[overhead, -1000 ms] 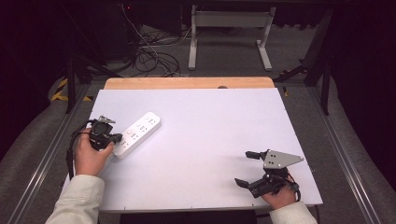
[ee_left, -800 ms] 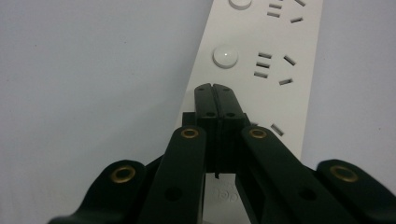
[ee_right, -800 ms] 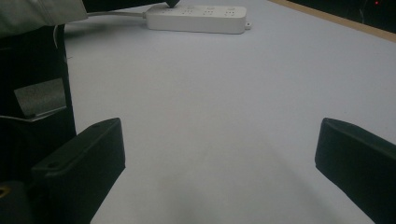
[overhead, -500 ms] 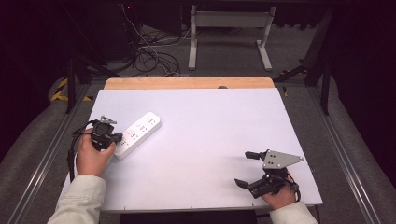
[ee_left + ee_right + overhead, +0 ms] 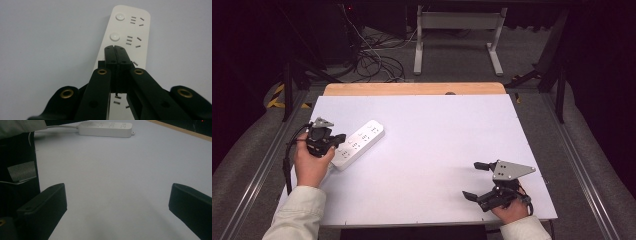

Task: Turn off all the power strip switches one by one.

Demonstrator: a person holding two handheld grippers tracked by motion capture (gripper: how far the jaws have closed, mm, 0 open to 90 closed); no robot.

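Observation:
A white power strip (image 5: 362,142) lies slantwise on the left part of the white table top (image 5: 437,130). My left gripper (image 5: 338,139) is at its near end, held in a hand. In the left gripper view the jaws are pressed together with nothing between them, and the left gripper's tips (image 5: 115,48) hover over the power strip (image 5: 130,27) just below two round buttons. My right gripper (image 5: 471,180) rests near the front right corner, its jaws wide apart over bare table. The right gripper (image 5: 117,202) looks across at the power strip (image 5: 106,128) far off.
A wooden strip (image 5: 412,89) runs along the table's far edge. Cables (image 5: 372,62) and a metal stand (image 5: 457,35) sit on the floor beyond. The strip's white cord (image 5: 60,127) trails toward a pale sleeve (image 5: 20,127).

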